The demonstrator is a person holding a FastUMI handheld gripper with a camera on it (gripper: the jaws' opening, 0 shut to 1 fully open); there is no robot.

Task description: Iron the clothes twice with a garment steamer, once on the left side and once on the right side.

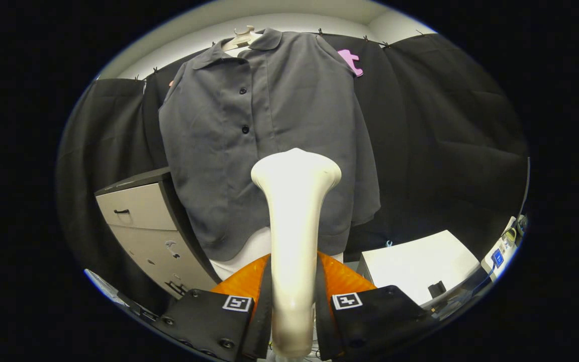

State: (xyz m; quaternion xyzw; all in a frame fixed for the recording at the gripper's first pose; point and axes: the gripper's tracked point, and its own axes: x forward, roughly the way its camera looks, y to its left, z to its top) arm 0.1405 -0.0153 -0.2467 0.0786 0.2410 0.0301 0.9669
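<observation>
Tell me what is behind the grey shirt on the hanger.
Behind the grey shirt hangs the black cloth wall; a drawer cabinet stands at its lower side, partly covered by the hem. The rest behind it is hidden. The hand-held gripper is shut on the steamer, which stands before the shirt.

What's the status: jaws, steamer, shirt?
Gripper shut on steamer, head up. Grey shirt hanging just beyond, head short of fabric. Path clear.
</observation>
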